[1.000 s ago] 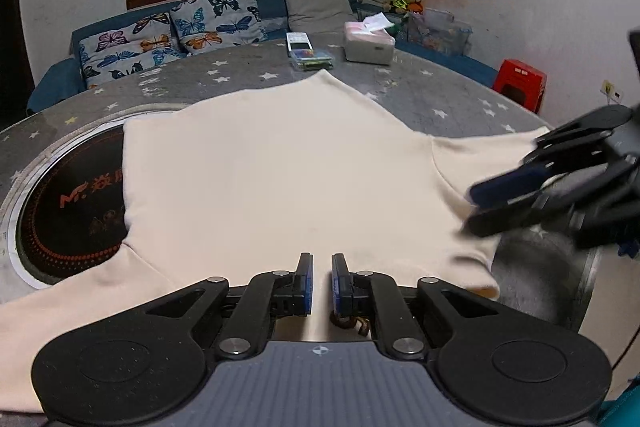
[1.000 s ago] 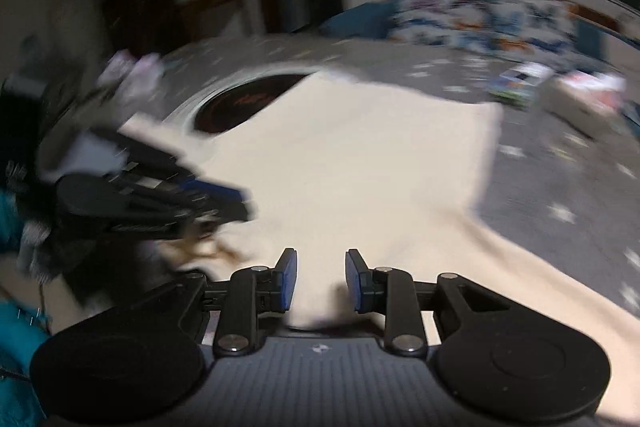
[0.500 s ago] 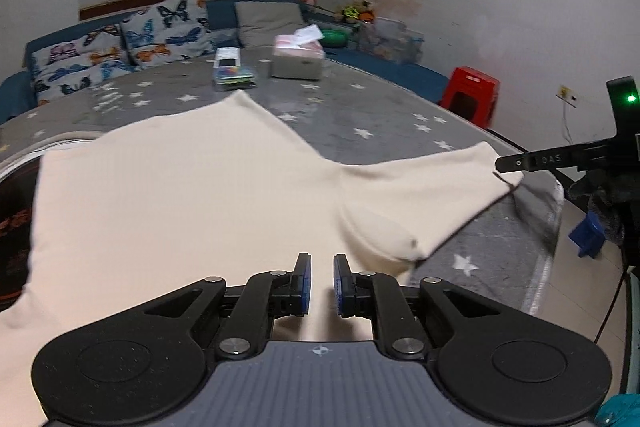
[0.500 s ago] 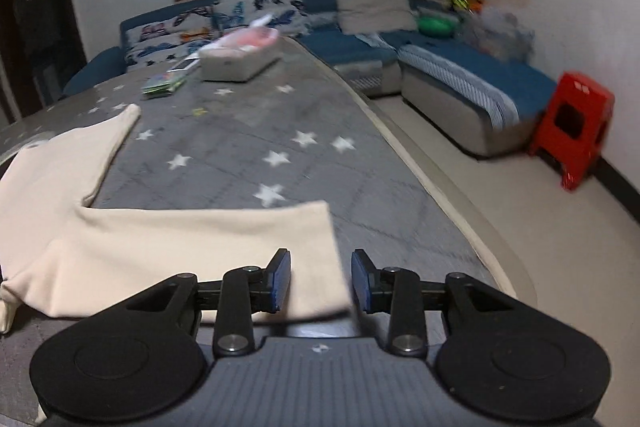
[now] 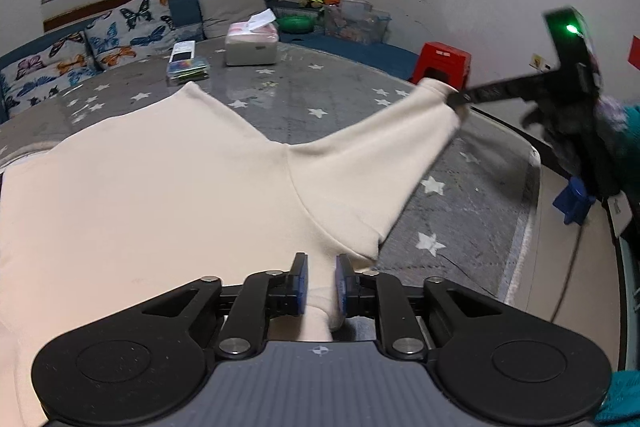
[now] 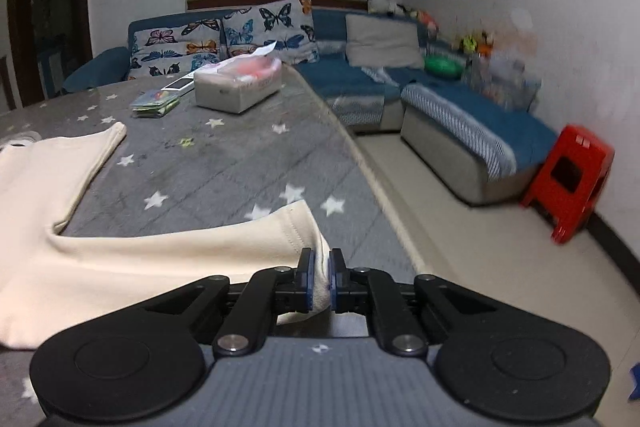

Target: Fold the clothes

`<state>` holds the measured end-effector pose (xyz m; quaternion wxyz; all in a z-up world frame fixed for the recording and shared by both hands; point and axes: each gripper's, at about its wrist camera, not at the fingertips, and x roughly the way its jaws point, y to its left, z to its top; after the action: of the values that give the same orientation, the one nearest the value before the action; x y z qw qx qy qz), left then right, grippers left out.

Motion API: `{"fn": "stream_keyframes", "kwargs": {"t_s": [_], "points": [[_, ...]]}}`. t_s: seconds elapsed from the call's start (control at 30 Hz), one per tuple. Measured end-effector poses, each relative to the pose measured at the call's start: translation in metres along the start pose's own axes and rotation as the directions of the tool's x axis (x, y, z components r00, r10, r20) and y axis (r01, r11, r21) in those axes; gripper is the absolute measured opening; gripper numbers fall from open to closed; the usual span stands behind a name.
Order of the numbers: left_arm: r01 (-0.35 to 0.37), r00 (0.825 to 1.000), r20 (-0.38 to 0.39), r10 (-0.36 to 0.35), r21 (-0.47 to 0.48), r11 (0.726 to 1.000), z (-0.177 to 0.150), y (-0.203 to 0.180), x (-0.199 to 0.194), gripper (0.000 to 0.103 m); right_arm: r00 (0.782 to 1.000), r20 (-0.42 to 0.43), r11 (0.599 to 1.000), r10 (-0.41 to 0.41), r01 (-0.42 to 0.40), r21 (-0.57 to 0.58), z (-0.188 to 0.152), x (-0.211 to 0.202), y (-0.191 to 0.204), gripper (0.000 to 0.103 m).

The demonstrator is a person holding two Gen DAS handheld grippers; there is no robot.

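Observation:
A cream long-sleeved top [image 5: 152,187] lies spread on the grey star-patterned table [image 5: 328,95]. My left gripper [image 5: 321,283] is shut on the top's near edge by the shoulder seam. My right gripper [image 6: 320,281] is shut on the cuff of the sleeve [image 6: 180,259]. In the left wrist view the right gripper [image 5: 460,101] holds the sleeve [image 5: 372,171] lifted off the table at the right. The top's body [image 6: 36,187] lies flat at the left of the right wrist view.
A tissue box [image 5: 251,45] and a stack of cards [image 5: 187,69] sit at the far side of the table. A blue sofa with butterfly cushions [image 6: 224,35] runs behind. A red stool [image 6: 570,175] stands on the floor at the right, beyond the table's edge [image 6: 372,179].
My right gripper has closed on the sleeve cuff and lifted it off the table. My left gripper has shifted along the near edge and closed on the top by the shoulder.

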<state>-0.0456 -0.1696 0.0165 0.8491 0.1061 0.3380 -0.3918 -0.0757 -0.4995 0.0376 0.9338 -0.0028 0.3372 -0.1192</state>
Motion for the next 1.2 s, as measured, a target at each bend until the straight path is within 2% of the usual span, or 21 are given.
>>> {"fn": "stream_keyframes", "kwargs": {"t_s": [0.1,0.17,0.23,0.3,0.37,0.47,0.57,0.67,0.73,0.8,0.87,0.93,1.07,1.1,1.17,1.2], "points": [[0.002,1.000,0.003,-0.002,0.003,1.000,0.000,-0.002,0.001,0.022,0.999,-0.041,1.000,-0.010,0.010,-0.006,-0.003,0.018,0.003,0.007],[0.004,1.000,0.003,-0.004,-0.002,1.000,0.000,-0.001,-0.001,0.022,0.999,-0.040,1.000,-0.023,0.023,-0.009,-0.006,0.021,0.003,0.013],[0.002,1.000,0.007,-0.002,-0.012,1.000,0.000,0.000,-0.003,0.024,0.999,-0.032,1.000,-0.029,0.029,-0.001,-0.003,0.016,0.002,0.018],[-0.004,1.000,0.020,0.004,-0.029,1.000,0.001,0.003,-0.009,0.024,0.999,-0.023,1.000,-0.024,0.024,0.003,0.001,0.009,0.001,0.018],[-0.016,0.999,0.041,0.018,-0.054,0.998,0.002,0.007,-0.017,0.029,1.000,-0.004,1.000,0.000,0.000,-0.016,0.007,0.000,0.007,0.020],[-0.056,0.995,0.074,0.064,-0.105,0.993,0.000,0.018,-0.035,0.034,0.996,0.022,0.996,0.081,-0.080,-0.050,0.017,-0.015,0.024,0.026],[-0.121,0.986,0.093,0.139,-0.176,0.977,-0.007,0.035,-0.055,0.039,0.984,0.036,0.981,0.174,-0.170,-0.096,0.023,-0.026,0.048,0.030],[-0.216,0.965,0.089,0.246,-0.260,0.941,-0.020,0.058,-0.077,0.042,0.958,0.037,0.946,0.283,-0.272,-0.174,0.028,-0.036,0.084,0.033],[-0.285,0.944,0.069,0.323,-0.324,0.902,-0.032,0.076,-0.092,0.043,0.936,0.025,0.917,0.350,-0.337,-0.214,0.031,-0.040,0.107,0.034],[-0.361,0.913,0.042,0.406,-0.382,0.851,-0.045,0.095,-0.106,0.043,0.912,0.005,0.882,0.411,-0.396,-0.255,0.031,-0.042,0.132,0.034],[-0.446,0.867,0.007,0.498,-0.433,0.783,-0.059,0.113,-0.121,0.043,0.889,-0.019,0.847,0.458,-0.443,-0.294,0.030,-0.043,0.156,0.034],[-0.524,0.812,-0.034,0.582,-0.479,0.704,-0.074,0.131,-0.135,0.043,0.868,-0.043,0.813,0.495,-0.481,-0.328,0.027,-0.044,0.179,0.034],[-0.671,0.668,-0.135,0.732,-0.534,0.514,-0.102,0.163,-0.162,0.042,0.827,-0.100,0.746,0.552,-0.545,-0.383,0.020,-0.047,0.216,0.034],[-0.694,0.637,-0.161,0.754,-0.545,0.470,-0.108,0.171,-0.169,0.042,0.819,-0.113,0.731,0.563,-0.557,-0.394,0.017,-0.048,0.224,0.035],[-0.720,0.595,-0.197,0.779,-0.563,0.407,-0.117,0.186,-0.178,0.043,0.806,-0.130,0.709,0.578,-0.574,-0.409,0.015,-0.049,0.236,0.035],[-0.728,0.582,-0.209,0.786,-0.566,0.388,-0.121,0.192,-0.180,0.043,0.800,-0.137,0.700,0.584,-0.582,-0.414,0.014,-0.050,0.241,0.035]]}}
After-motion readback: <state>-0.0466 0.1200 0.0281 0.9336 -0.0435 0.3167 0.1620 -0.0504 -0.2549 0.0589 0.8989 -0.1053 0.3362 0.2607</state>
